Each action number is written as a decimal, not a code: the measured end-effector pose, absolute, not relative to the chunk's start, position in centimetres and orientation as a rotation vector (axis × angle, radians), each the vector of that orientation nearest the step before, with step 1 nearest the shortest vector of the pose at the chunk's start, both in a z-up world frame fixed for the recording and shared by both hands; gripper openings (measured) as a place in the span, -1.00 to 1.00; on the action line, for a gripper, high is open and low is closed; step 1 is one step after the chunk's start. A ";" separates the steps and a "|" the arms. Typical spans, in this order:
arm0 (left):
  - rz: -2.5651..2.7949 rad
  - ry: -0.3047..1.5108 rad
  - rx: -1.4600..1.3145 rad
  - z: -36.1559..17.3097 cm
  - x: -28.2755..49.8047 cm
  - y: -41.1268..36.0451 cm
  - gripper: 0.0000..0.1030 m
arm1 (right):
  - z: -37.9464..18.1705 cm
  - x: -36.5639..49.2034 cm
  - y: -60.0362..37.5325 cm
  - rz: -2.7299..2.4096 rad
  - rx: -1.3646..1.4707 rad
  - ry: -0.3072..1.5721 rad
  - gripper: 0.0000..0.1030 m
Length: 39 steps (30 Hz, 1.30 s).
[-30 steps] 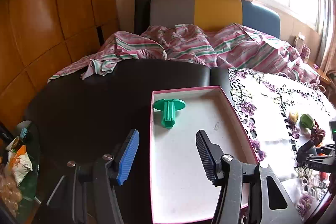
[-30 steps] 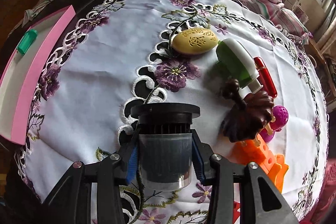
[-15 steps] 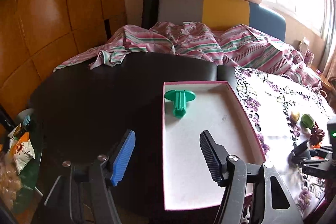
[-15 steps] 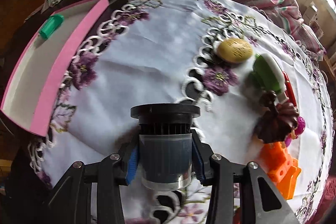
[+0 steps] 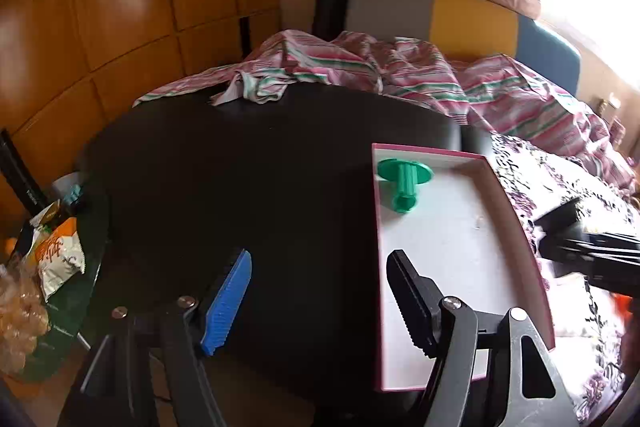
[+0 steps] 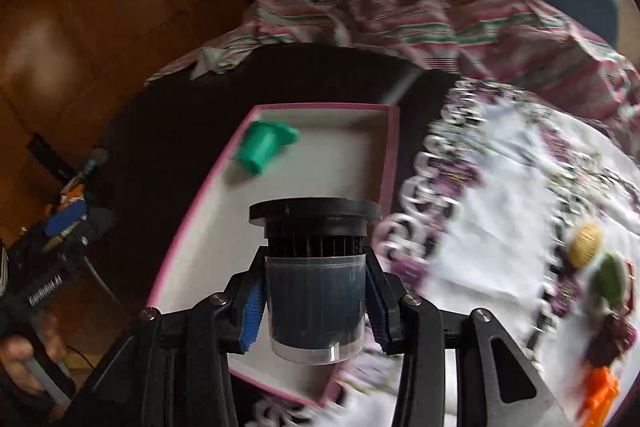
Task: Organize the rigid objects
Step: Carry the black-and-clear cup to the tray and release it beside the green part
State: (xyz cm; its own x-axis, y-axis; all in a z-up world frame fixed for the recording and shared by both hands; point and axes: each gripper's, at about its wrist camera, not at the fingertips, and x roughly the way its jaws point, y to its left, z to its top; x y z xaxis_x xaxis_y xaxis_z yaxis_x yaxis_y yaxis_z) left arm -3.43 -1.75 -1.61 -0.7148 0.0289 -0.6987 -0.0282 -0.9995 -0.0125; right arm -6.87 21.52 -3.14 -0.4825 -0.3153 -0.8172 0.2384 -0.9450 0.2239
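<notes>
Clamped in the right claw (image 6: 316, 311) is a dark cylindrical container (image 6: 316, 291) with a wide black cap, held above the near part of a pink-edged box (image 6: 390, 163) that sits on the dark table (image 5: 240, 187). Inside the box, at its far end, a green flanged plastic piece (image 6: 264, 147) lies on its side, apart from the container. Off to the left, the left claw (image 5: 320, 303) stands wide with nothing between its fingers, poised over the table just beside the box. On the floral tablecloth (image 6: 500, 211) to the right wait a yellow oval (image 6: 586, 243), a green bottle (image 6: 610, 279), a dark brown piece (image 6: 612, 339) and an orange block (image 6: 602, 393). A striped blanket (image 5: 400, 75) is heaped behind the table.
</notes>
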 end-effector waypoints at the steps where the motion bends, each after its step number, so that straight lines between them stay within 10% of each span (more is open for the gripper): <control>1: 2.887 -0.008 -1.181 -1.7 -3.5 -2.2 0.41 | -3.9 -7.8 20.3 -2.432 1.395 -0.116 -0.16; 39: 2.883 0.023 -1.169 -1.5 -3.0 -2.6 0.50 | -7.2 -8.5 16.3 -2.436 1.417 -0.186 -0.06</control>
State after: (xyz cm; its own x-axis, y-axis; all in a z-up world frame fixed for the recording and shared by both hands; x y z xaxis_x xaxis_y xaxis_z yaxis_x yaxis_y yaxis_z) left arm -3.02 -2.61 -1.48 -0.7174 0.0227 -0.6963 -0.0340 -0.9994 0.0024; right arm -8.45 16.26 -7.24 -0.4591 -0.3336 -0.8234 0.2047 -0.9416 0.2673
